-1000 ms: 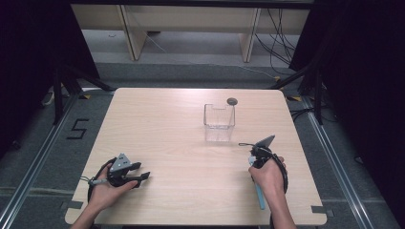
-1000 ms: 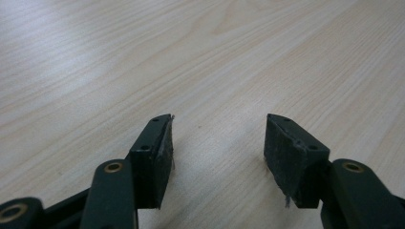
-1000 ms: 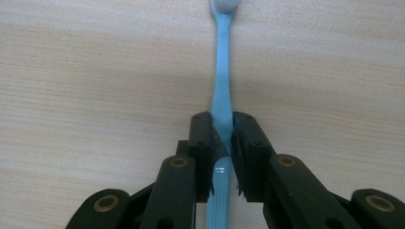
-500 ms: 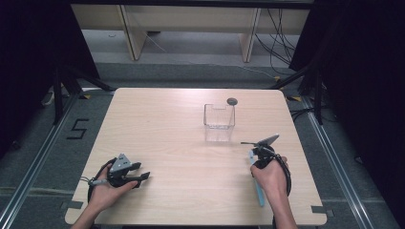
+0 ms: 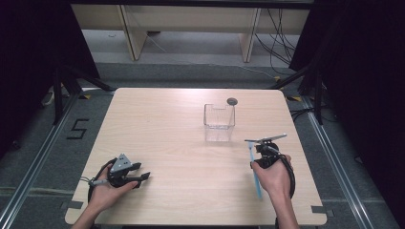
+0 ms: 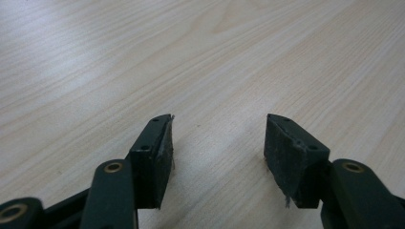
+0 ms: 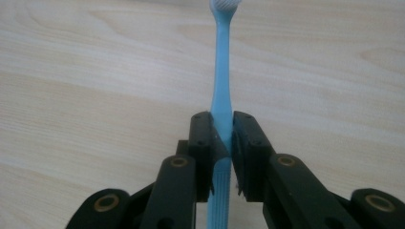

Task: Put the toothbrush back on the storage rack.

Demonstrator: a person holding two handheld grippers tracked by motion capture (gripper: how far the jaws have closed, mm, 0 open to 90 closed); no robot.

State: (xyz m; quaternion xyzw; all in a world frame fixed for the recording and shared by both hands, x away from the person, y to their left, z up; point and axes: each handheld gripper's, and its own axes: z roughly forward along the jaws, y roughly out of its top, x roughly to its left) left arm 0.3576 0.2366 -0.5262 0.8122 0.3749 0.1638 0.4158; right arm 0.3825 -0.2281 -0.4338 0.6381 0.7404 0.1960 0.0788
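While a floor mark (image 5: 78,129) reads "5", the right gripper (image 7: 222,136) clamps a toothbrush (image 7: 220,95) and the left gripper (image 6: 217,143) gapes empty over the table (image 6: 239,57).

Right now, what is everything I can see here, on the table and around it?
table: one, light wood, centre of the high view
clear container: one, transparent, open-topped, table's far right part
small round object: one, dark grey, just behind the container; too small to identify
toothbrush: one, light blue, clamped in the right hand-held gripper
number 5 marking: one, black, floor left of the table
left hand-held gripper: one, black, jaws apart, near left of the table
right hand-held gripper: one, black, near right
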